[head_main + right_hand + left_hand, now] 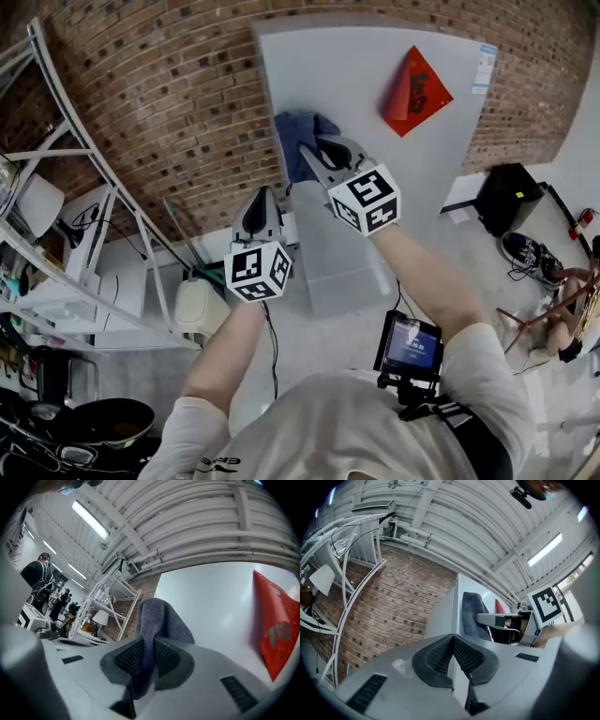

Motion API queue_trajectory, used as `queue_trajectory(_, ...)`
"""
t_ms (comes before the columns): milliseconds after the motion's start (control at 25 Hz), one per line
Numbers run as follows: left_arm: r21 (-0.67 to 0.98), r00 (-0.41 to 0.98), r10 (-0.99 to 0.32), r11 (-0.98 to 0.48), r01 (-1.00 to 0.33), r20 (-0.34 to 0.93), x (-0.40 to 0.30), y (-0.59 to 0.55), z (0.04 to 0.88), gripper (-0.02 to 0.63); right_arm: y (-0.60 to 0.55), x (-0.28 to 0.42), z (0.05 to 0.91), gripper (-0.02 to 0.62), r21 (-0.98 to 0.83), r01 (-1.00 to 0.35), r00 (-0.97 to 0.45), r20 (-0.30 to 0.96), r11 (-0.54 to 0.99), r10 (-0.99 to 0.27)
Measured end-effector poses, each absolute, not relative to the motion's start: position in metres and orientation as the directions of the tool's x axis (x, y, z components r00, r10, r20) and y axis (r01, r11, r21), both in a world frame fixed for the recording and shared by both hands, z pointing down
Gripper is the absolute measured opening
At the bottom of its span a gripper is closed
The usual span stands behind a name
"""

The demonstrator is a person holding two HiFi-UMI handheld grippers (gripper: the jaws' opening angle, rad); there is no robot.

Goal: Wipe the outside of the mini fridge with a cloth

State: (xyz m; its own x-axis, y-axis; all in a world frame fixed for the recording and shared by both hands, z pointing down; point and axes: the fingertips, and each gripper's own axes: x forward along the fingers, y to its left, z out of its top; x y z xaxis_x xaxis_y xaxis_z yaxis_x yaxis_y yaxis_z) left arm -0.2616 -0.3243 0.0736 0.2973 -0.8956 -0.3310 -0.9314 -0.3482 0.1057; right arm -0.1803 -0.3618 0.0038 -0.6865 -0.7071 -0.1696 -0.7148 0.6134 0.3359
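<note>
Interior was evenly and brightly lit, cool white. Source: ceiling strip lights (pixel 91 520), clipped to pure white in both gripper views. The mini fridge (pixel 375 122) showed a soft sheen, no hard shadows. Strong fisheye: brick wall (pixel 159 112) courses bowed, gripper-view corners vignetted black. The cloth (pixel 161 618) weave was sharp; nearest foreground soft.

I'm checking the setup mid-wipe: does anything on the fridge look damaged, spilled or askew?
Nothing stands out. The mini fridge looks clean and undented; its red decoration hangs corner-up, apparently on purpose. The right gripper holds the cloth.
</note>
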Motion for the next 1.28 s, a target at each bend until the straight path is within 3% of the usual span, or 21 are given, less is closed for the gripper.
queue_trajectory(480,0.095,0.405,-0.856,-0.454,-0.886,-0.321,-0.18,-0.33,0.078,0.003,-0.379,-0.07,0.026,0.057,0.321,-0.808,-0.555,-0.129,0.495,-0.822)
queue_trajectory(1280,0.075,0.48,-0.814,-0.529,-0.845,-0.328,-0.016,-0.359,0.07,0.005,-0.41,0.116,0.021,0.057,0.296,-0.87,-0.449,-0.149,0.394,-0.881)
